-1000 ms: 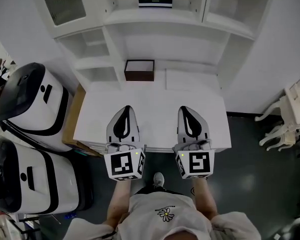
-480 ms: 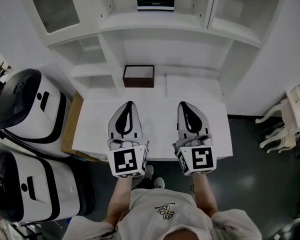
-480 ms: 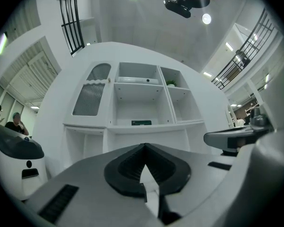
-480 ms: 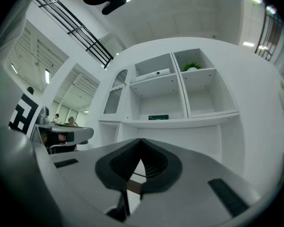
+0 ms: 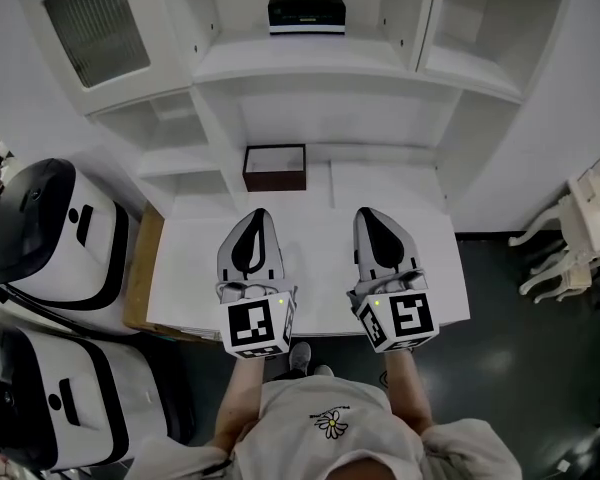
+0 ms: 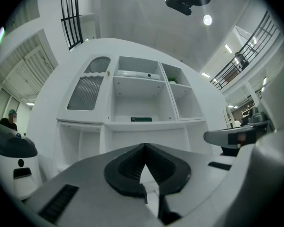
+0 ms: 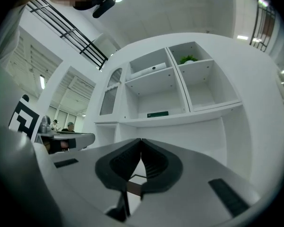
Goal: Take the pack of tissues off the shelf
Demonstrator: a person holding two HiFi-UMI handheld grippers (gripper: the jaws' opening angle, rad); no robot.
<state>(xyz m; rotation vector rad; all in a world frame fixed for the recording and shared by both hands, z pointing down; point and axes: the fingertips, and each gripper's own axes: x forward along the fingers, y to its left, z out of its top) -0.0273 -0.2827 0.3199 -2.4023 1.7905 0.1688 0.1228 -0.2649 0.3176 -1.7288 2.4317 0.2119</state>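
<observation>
White shelf [image 5: 310, 63] stands behind the tabletop [image 5: 310, 278]. Left gripper [image 5: 258, 216] and right gripper [image 5: 368, 214] hover over the tabletop, jaws together on both, nothing held. Brown box [image 5: 275, 167] sits at the back. Dark pack [image 5: 306, 14] lies on the upper middle shelf (well above both grippers). Best plan: lift one gripper, open its jaws before reaching, and come in square to the pack.
</observation>
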